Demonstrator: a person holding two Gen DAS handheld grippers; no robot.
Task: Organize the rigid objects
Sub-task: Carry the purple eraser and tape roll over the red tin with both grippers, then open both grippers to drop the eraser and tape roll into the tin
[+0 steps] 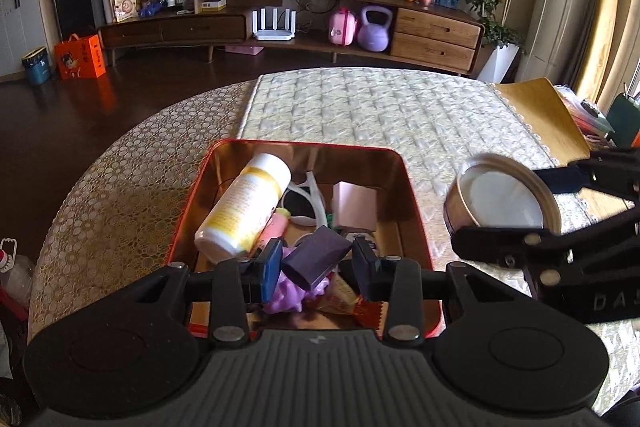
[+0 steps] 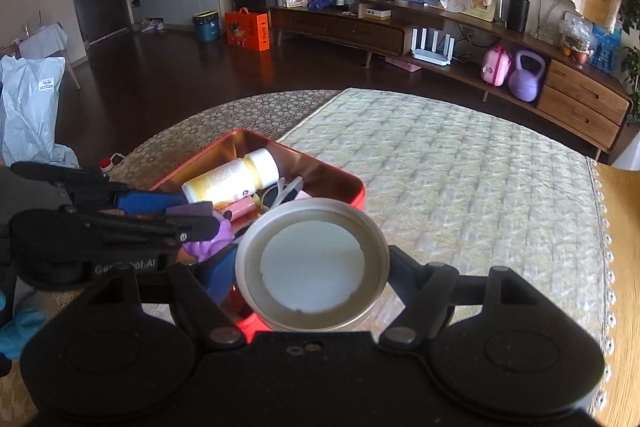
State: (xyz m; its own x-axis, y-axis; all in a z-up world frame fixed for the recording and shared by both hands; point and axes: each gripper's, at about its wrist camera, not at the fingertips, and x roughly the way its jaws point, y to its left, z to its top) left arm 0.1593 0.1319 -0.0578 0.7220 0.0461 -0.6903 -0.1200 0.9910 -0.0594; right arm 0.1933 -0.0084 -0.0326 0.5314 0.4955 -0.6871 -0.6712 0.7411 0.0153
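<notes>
Both grippers loaded beside the tin.

Left gripper over the tin, apparently pinching a purple box; right gripper clamping a round can, just right of the tin.

A tin sits on the table; inside, a bottle lies left, sunglasses middle, a box right.

Both wrist views close above shared red tin.
</notes>
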